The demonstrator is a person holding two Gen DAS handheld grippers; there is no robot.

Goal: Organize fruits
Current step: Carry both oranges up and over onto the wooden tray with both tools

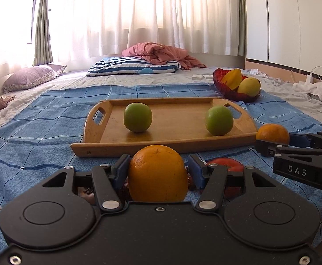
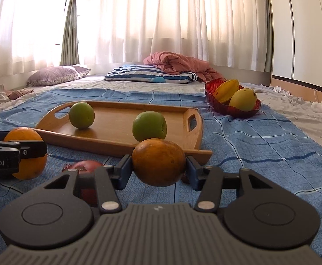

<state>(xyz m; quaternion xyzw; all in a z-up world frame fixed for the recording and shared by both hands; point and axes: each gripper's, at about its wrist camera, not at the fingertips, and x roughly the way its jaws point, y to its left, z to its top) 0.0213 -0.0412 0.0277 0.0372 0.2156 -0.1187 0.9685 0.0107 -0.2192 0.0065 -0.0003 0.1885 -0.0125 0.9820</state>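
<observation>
Oranges pinched, one in each gripper: left (image 1: 158,167), right (image 2: 158,165) (tray (image 2: 108,142) beyond)

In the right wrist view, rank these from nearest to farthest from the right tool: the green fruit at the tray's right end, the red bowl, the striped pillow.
1. Green fruit, on the wooden tray just ahead of the right tool.
2. Red bowl, farther back on the right.
3. Striped pillow, farthest, near the curtains.
</observation>
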